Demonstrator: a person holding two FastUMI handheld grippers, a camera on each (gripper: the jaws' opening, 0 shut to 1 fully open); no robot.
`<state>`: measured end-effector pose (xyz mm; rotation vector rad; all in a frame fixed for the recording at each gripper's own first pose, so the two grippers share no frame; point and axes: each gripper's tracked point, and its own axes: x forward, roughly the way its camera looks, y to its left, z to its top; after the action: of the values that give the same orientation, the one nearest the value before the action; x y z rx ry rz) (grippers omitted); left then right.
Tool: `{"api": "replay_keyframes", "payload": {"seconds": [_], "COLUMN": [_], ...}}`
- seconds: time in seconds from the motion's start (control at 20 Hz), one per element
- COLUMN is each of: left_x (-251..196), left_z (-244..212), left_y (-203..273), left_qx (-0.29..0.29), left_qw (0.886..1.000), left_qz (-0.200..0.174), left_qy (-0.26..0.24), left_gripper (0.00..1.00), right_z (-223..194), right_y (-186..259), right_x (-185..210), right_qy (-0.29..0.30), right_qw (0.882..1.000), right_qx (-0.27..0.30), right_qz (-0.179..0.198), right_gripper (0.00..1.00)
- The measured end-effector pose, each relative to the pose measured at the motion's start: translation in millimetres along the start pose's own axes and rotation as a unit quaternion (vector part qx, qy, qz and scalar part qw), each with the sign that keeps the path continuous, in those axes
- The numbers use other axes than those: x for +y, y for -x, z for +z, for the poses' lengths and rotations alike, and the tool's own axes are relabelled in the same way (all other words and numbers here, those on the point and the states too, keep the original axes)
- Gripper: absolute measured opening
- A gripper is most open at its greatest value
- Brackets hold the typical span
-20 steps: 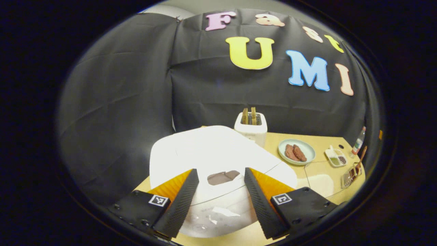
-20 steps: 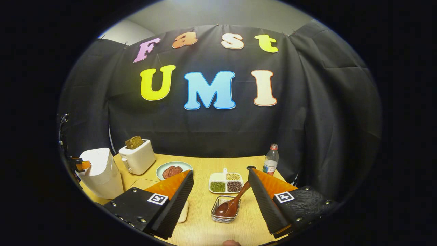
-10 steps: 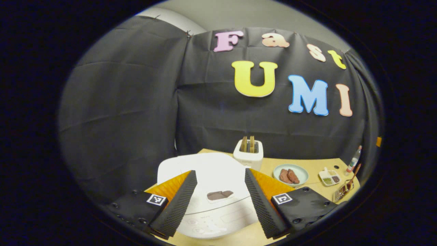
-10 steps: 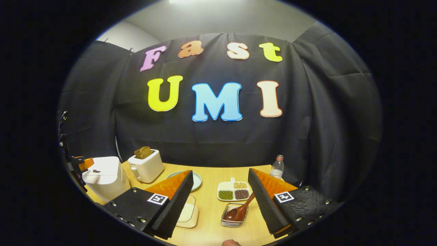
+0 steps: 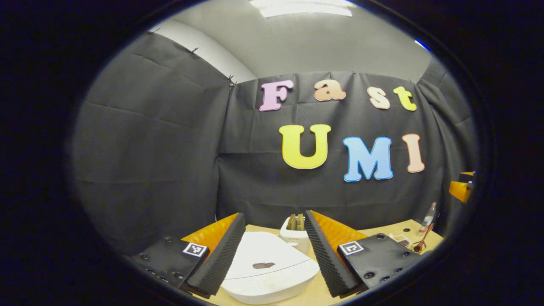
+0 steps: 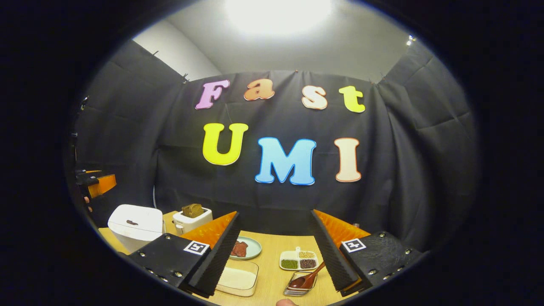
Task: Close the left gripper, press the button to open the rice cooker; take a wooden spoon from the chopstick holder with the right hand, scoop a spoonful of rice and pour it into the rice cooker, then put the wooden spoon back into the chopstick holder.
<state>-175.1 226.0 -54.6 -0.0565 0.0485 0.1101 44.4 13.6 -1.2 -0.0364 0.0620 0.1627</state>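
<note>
Booth: black cloth walls behind a wooden table (image 6: 272, 255); I watch through both gripper views.
Cooker: the rice cooker (image 5: 267, 272) sits at the table's left end with its lid down, a small dark mark on top; it also shows at the left in the right gripper view (image 6: 135, 224).
Spoon: the wooden spoon (image 6: 307, 279) lies with its bowl in the wire holder (image 6: 296, 288) and its handle leaning up to the right, near the right gripper.
Rice: a shallow tray (image 6: 236, 278) of pale grains lies near, left of the holder.
Left gripper (image 5: 273, 248): my fingers stand wide apart above the cooker, holding nothing.
Right gripper (image 6: 275, 250): spread wide too, empty, held above the holder.
Stage: lid down and spoon in the holder fits either the opening of the job or its close; I cannot tell which.
Others: toaster (image 5: 295, 231) just behind the cooker, plate (image 6: 245, 247), bean dish (image 6: 299, 261), bottle (image 5: 426, 218) far right.
Risk: if I press the button with fingers this far apart, they could straddle it and push the lid instead.
Risk: the leaning handle is thin; a skewed grip may tip the light holder or let the spoon slip.
</note>
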Motion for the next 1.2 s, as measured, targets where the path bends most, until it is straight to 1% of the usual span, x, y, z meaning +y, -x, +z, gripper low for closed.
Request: {"api": "replay_keyframes", "payload": {"seconds": [0.1, 0.15, 0.2, 0.25, 0.3, 0.4, 0.55, 0.7, 0.75, 0.8, 0.9, 1.0, 1.05, 1.1, 1.2], "left_x": [-4, -4, -5, -6, -6, -5, -4, -2, 0, 0, 3, 6, 7, 8, 10], "left_z": [-1, 0, 2, 2, 2, 8, 21, 26, 28, 29, 30, 31, 32, 34, 32], "left_y": [8, 11, 14, 18, 21, 27, 34, 37, 38, 39, 40, 40, 42, 42, 43], "left_qx": [0.001, -0.002, -0.006, -0.006, -0.004, -0.007, -0.021, -0.028, -0.03, -0.031, -0.031, -0.031, -0.032, -0.034, -0.033], "left_qw": [1.0, 1.0, 1.0, 1.0, 1.0, 1.0, 1.0, 0.999, 0.999, 0.999, 0.999, 0.999, 0.999, 0.999, 0.999], "left_qz": [-0.006, -0.005, -0.004, -0.006, -0.007, -0.009, -0.012, -0.014, -0.015, -0.017, -0.017, -0.019, -0.02, -0.021, -0.025], "left_qy": [0.004, 0.007, 0.011, 0.014, 0.015, 0.015, 0.012, 0.008, 0.009, 0.01, 0.01, 0.014, 0.015, 0.015, 0.012], "left_gripper": [0.99, 0.95, 0.99, 0.99, 0.95, 0.96, 0.99, 0.95, 0.99, 0.97, 0.99, 0.97, 0.99, 0.97, 0.97], "right_z": [1, 1, -1, -2, -1, -2, 2, 4, 5, 7, 8, 11, 13, 15, 15], "right_y": [1, 0, -1, -1, -3, -3, -4, -5, -4, -5, -4, -4, -2, -1, 0], "right_x": [7, 14, 19, 23, 25, 32, 33, 35, 35, 35, 37, 37, 38, 39, 40], "right_qy": [-0.004, -0.014, -0.024, -0.029, -0.033, -0.041, -0.033, -0.037, -0.039, -0.039, -0.037, -0.034, -0.034, -0.035, -0.039], "right_qw": [1.0, 1.0, 1.0, 1.0, 0.999, 0.999, 0.999, 0.999, 0.999, 0.999, 0.999, 0.999, 0.999, 0.999, 0.999], "right_qx": [-0.006, -0.005, -0.001, 0.0, 0.0, 0.003, 0.0, 0.002, 0.002, 0.003, 0.006, 0.003, 0.001, 0.0, 0.001], "right_qz": [0.0, 0.005, 0.01, 0.009, 0.007, 0.011, 0.009, 0.007, 0.005, 0.004, 0.002, -0.001, -0.002, -0.003, -0.007], "right_gripper": [0.96, 0.96, 0.96, 0.96, 0.96, 0.96, 0.96, 0.96, 0.96, 0.96, 0.96, 0.96, 0.96, 0.96, 0.96]}}
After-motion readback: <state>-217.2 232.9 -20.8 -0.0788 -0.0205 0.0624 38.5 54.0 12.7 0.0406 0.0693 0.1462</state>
